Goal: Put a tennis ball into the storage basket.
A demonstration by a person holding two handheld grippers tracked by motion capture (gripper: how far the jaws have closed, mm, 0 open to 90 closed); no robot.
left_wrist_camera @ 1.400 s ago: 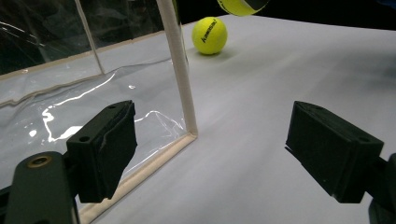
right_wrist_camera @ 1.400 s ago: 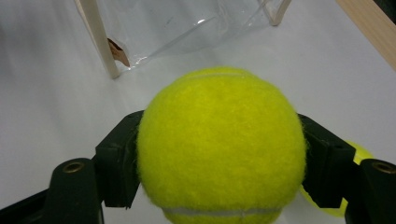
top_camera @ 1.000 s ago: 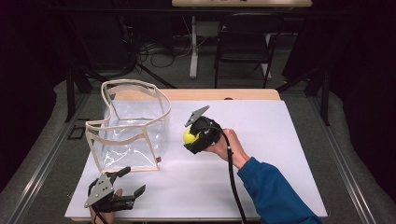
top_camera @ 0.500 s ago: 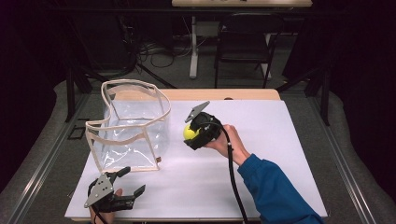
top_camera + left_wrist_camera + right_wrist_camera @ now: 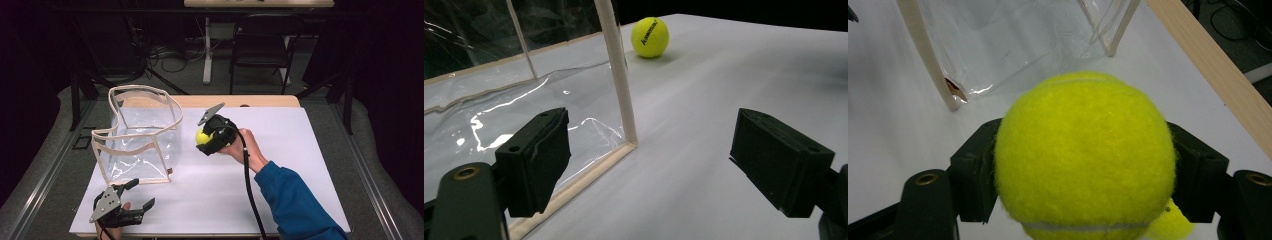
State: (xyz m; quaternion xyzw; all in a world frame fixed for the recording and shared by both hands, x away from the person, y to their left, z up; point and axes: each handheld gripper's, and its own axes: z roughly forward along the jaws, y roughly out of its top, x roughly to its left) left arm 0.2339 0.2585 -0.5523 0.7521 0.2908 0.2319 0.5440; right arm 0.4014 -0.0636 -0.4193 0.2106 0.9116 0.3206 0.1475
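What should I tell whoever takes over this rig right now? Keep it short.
Right gripper: shut on a tennis ball, held just right of the clear bag.
Left gripper: open, holding nothing, low by the bag's near corner.
A second tennis ball sits on the white table past that corner.
Done: one ball gripped. The bag looks empty.
Left, probably: put the held ball into the bag, then fetch the second.

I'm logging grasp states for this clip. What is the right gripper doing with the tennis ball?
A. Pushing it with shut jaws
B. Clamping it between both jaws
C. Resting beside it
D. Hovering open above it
B: in the right gripper view the tennis ball sits squeezed between the right gripper's two jaws.
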